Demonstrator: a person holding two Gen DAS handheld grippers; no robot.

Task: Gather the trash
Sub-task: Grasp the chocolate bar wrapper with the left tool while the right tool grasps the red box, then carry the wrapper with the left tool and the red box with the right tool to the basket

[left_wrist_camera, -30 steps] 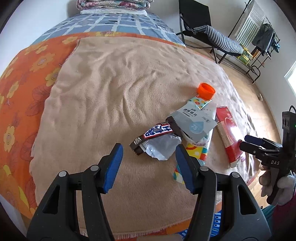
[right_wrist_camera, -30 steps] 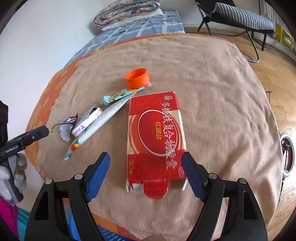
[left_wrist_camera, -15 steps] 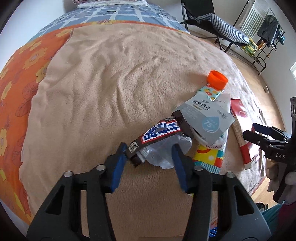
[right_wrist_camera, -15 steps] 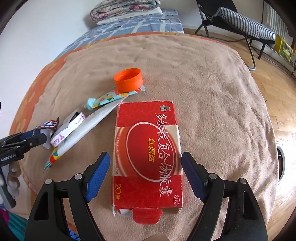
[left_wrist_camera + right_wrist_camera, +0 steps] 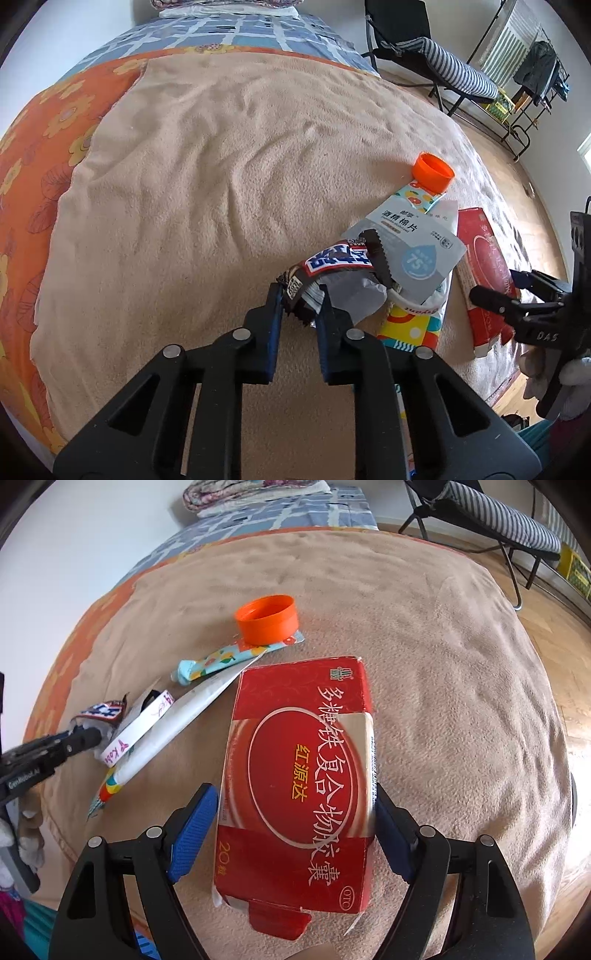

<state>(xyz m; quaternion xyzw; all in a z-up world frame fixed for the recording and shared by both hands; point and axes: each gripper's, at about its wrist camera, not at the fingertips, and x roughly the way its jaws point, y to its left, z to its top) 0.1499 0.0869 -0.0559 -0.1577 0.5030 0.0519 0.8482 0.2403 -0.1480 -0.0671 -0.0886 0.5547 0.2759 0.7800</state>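
Trash lies on a beige blanket (image 5: 221,184) on a bed. My left gripper (image 5: 299,295) is shut on the near end of a brown chocolate wrapper (image 5: 332,262), also in the right wrist view (image 5: 103,710). Beside it lie a grey wipe packet (image 5: 413,240), a colourful sachet (image 5: 410,328) and an orange cap (image 5: 432,173). My right gripper (image 5: 295,801) is open, its jaws on either side of a flat red medicine box (image 5: 299,771), close to its edges. The cap (image 5: 267,618) and sachet (image 5: 221,661) lie left of the box.
The blanket's near edge drops off just below the box (image 5: 332,934). An orange floral sheet (image 5: 33,147) lies left. A folding chair (image 5: 443,66) and a clothes rack (image 5: 535,81) stand on the wooden floor (image 5: 554,609) at the right.
My left gripper moved forward and shut on the wrapper's end. My right gripper moved forward so its open jaws now flank the red box.
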